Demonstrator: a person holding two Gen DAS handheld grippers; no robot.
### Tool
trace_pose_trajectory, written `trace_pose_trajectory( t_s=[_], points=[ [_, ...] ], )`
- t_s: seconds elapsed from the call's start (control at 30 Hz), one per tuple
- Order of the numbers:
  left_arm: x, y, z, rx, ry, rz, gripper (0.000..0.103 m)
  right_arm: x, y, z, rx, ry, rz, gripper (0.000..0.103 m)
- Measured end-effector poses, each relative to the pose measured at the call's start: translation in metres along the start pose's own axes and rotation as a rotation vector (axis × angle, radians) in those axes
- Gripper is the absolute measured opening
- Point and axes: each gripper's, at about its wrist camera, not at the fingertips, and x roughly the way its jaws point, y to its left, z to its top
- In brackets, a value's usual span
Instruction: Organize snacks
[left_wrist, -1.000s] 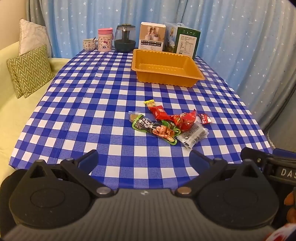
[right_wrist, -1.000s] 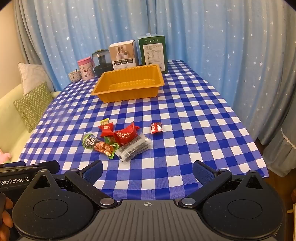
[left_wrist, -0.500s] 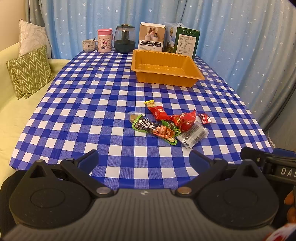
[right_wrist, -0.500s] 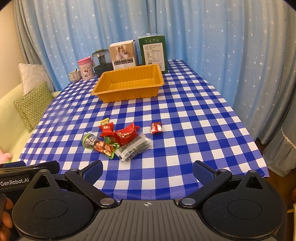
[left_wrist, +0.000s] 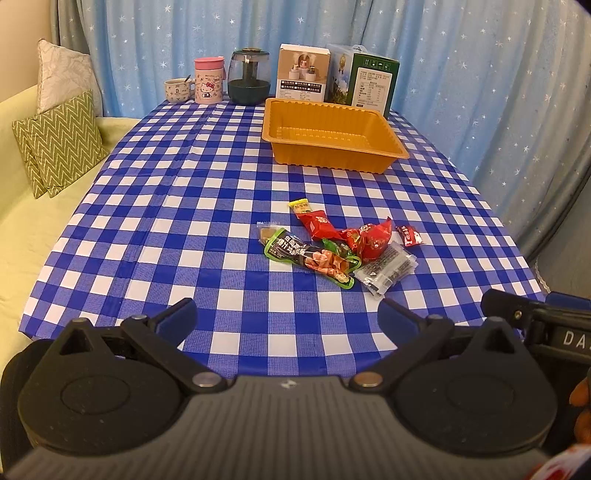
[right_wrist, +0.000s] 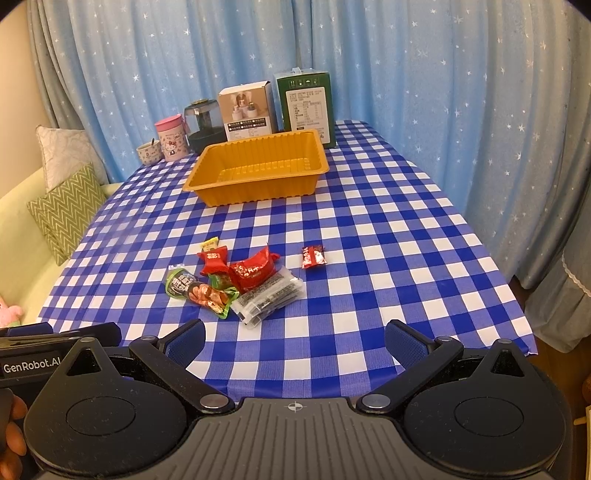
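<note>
Two wrist views over a desk (left_wrist: 155, 236) w/ blue-and-white checked cloth, starry blue curtain behind.

Left gripper (left_wrist: 286, 317) sits at bottom of frame, fingers (left_wrist: 177, 319) spread wide, released, nothing between them. Right gripper (right_wrist: 293, 334) likewise at bottom of its frame, fingers (right_wrist: 186, 338) apart and empty. Both hang back at the near desk edge, short of the snacks, probably lining up a first pick.

Snacks lie in a loose pile mid-frame, centre-right in left view: green-and-black packet (left_wrist: 308, 256) nearest, clear packet w/ dark contents (left_wrist: 386, 267) to its right, overlapping a puffy red bag (left_wrist: 371, 240). A red-and-yellow stick packet (left_wrist: 314, 219) lies just above them. Small brown wrapped sweet (left_wrist: 266, 232) at pile's left edge. One small red wrapper (right_wrist: 314, 256) lies apart, right of the pile in right view.

Orange plastic tray (left_wrist: 332, 155) stands empty in upper-centre, well beyond the pile; likely the place snacks go, so nothing sorted yet.

Along far edge, upper frame: cup w/ spoon (left_wrist: 177, 90), pink cartoon-cat jar (left_wrist: 209, 85), dark lidded container (left_wrist: 249, 81), white box (left_wrist: 303, 74), green box (left_wrist: 364, 81). Cushions (left_wrist: 55, 144) on a pale sofa, left.
</note>
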Motion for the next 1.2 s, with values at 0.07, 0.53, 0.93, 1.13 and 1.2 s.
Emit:
trace_pose_trajectory(
  t_s=[0.07,0.53,0.93,1.13,1.2],
  points=[
    [0.0001,0.0001,0.0001,-0.001,0.0,0.001,0.103,0.0,0.0004,0.0001,0.0,0.0,0.0,0.103],
    [0.0005,0.0027,0.0008,0.001,-0.003,0.001,0.103,0.0009,0.0025,0.0003,-0.004,-0.002,0.0,0.103],
    [0.0005,0.0032,0.0,-0.001,-0.003,0.003,0.103,0.0003,0.0023,0.0006,-0.001,-0.004,0.002,0.103],
    [0.0,0.0033,0.0002,0.001,-0.001,0.0,0.103,0.0006,0.0015,0.0008,-0.001,-0.002,0.001,0.103],
    [-0.0004,0.0035,0.0005,0.0,-0.002,0.0,0.103,0.0008,0.0016,0.0005,-0.001,-0.002,0.001,0.103]
  ],
)
